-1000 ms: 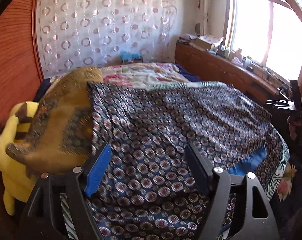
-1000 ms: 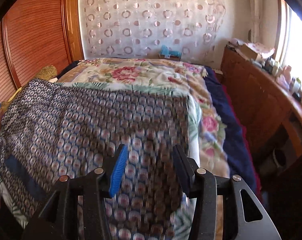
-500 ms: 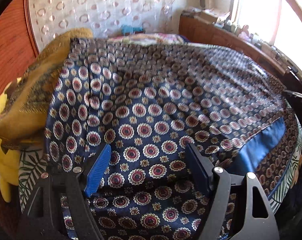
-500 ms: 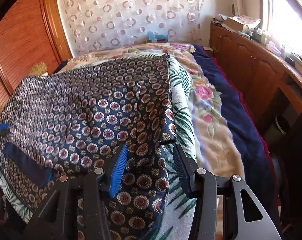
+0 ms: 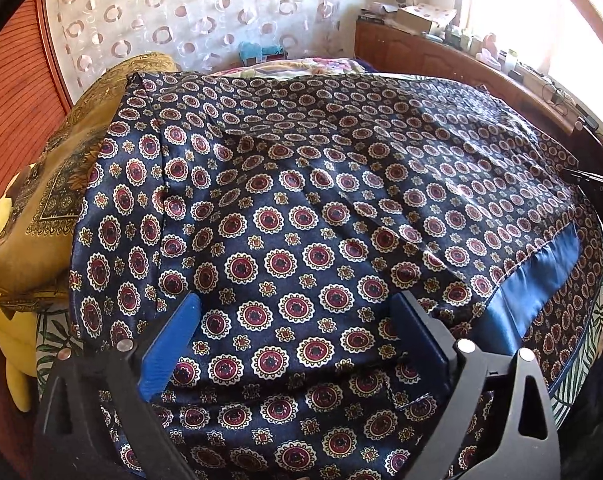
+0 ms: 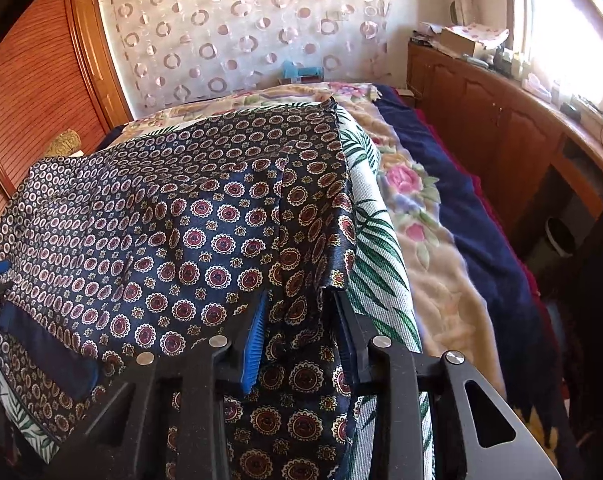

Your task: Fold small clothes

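Note:
A dark blue silky garment with red and white medallions (image 5: 301,200) lies spread over the bed, with a plain blue band (image 5: 537,280) at its right. It also shows in the right wrist view (image 6: 189,232). My left gripper (image 5: 297,344) is open, its fingers wide apart just above the garment's near edge. My right gripper (image 6: 301,328) has narrowed its fingers around the garment's right corner fold; cloth sits between the pads.
A mustard patterned cloth (image 5: 61,176) and a yellow plush toy (image 5: 13,340) lie at the left. A leaf-print sheet (image 6: 377,256) and floral blanket (image 6: 421,208) cover the bed. A wooden cabinet (image 6: 501,128) runs along the right, a wooden wardrobe (image 6: 33,80) at the left.
Both grippers have come down and closer to the garment's near edge. The right gripper's fingers have closed in on the corner fold. The left gripper stays wide open.

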A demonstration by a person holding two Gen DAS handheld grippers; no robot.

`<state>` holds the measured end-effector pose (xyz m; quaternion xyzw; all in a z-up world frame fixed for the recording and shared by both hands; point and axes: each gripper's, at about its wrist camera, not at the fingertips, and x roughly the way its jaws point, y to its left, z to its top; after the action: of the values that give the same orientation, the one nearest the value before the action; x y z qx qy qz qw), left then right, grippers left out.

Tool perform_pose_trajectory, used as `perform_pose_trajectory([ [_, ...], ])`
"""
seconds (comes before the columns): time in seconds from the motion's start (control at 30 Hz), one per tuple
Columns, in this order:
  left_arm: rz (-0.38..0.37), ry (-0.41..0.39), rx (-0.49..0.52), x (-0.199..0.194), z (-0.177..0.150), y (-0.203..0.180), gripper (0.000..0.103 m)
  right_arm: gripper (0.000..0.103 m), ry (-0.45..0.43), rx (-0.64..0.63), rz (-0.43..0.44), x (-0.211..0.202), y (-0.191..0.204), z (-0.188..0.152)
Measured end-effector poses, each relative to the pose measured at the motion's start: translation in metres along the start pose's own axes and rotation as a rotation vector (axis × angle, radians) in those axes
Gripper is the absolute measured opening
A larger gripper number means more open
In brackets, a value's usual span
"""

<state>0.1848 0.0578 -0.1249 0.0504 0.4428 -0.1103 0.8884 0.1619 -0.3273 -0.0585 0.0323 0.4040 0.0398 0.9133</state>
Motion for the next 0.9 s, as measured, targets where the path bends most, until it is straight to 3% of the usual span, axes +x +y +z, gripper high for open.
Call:
perform_pose_trajectory([
  [0.17,0.008,-0.001,-0.004,-0.001,0.0,0.0,0.096,0.033,-0.01,-0.021,-0.006,0.002,0.001,0.001],
  [0.3,0.013,-0.074,-0.019,-0.02,-0.005,-0.001,0.086,0.033,-0.013,-0.035,-0.02,0.01,0.01,-0.002],
  [0.5,-0.007,-0.158,-0.11,-0.062,-0.019,0.015,0.067,0.033,-0.013,-0.055,-0.03,0.013,0.019,-0.004],
  [0.67,0.044,-0.21,-0.2,-0.082,-0.03,0.041,0.05,0.033,-0.016,-0.048,-0.025,0.013,0.017,-0.005],
  [0.77,0.066,-0.196,-0.226,-0.076,-0.031,0.051,0.026,0.033,-0.015,-0.054,-0.028,0.013,0.017,-0.005],
  [0.9,0.091,-0.189,-0.242,-0.07,-0.038,0.061,0.024,0.033,-0.013,-0.068,-0.039,0.012,0.018,-0.005],
])
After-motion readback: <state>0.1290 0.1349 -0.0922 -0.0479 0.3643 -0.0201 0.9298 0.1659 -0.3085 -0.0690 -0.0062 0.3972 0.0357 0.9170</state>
